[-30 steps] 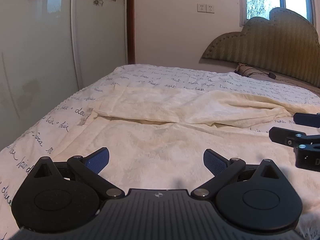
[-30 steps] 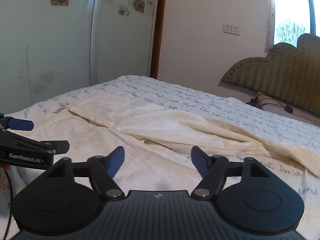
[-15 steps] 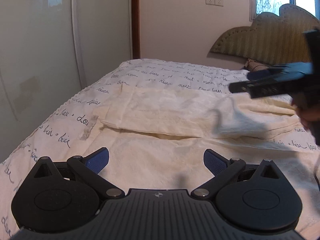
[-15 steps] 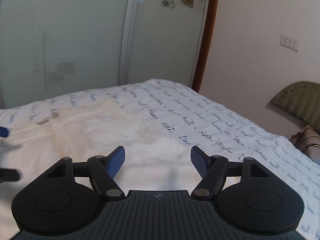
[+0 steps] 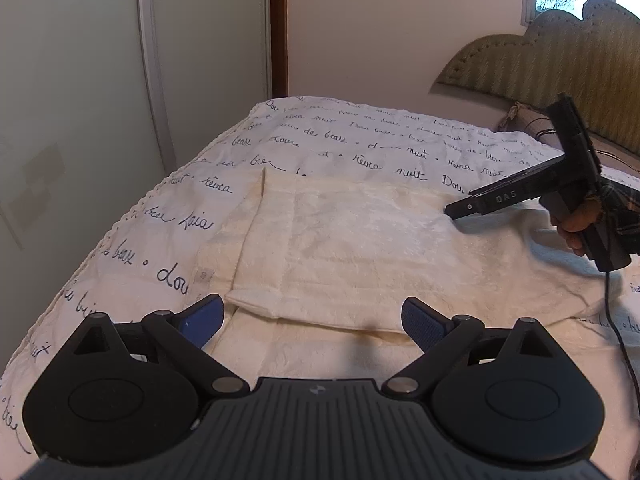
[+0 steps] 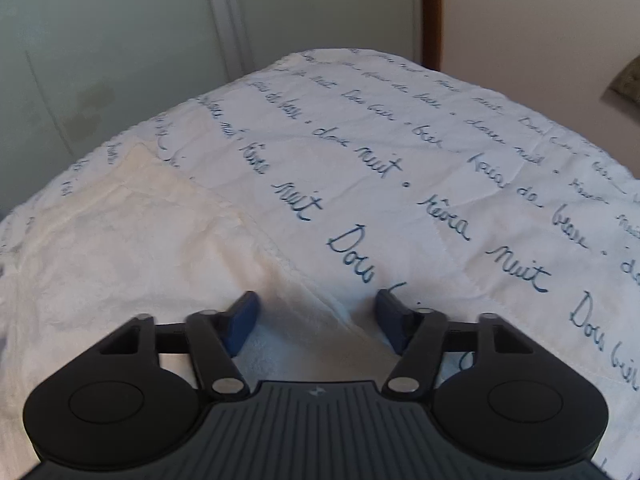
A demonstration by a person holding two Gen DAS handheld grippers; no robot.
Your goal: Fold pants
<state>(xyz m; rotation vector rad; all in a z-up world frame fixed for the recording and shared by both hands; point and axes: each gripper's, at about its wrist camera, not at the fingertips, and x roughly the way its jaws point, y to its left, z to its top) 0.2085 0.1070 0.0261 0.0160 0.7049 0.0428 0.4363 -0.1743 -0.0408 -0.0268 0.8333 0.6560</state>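
Cream fleece pants (image 5: 360, 248) lie flat on the bed, one leg folded over the other, its hem end at the near left. My left gripper (image 5: 312, 320) is open and empty, low over the near edge of the folded leg. My right gripper (image 6: 316, 320) is open, its jaws standing either side of the far edge of the pants (image 6: 132, 248) where it meets the bedspread. The right gripper also shows in the left wrist view (image 5: 464, 210), tip down on the far edge of the pants.
The white bedspread (image 6: 440, 168) with blue script covers the bed (image 5: 152, 220). A sliding wardrobe door (image 5: 80, 100) stands to the left. A padded headboard (image 5: 560, 56) and a pillow are at the far right. A cable (image 5: 618, 320) hangs from the right gripper.
The right gripper has swung across to the far edge of the pants and come down onto it. The left gripper has moved forward and left toward the hem end. Both stay open.
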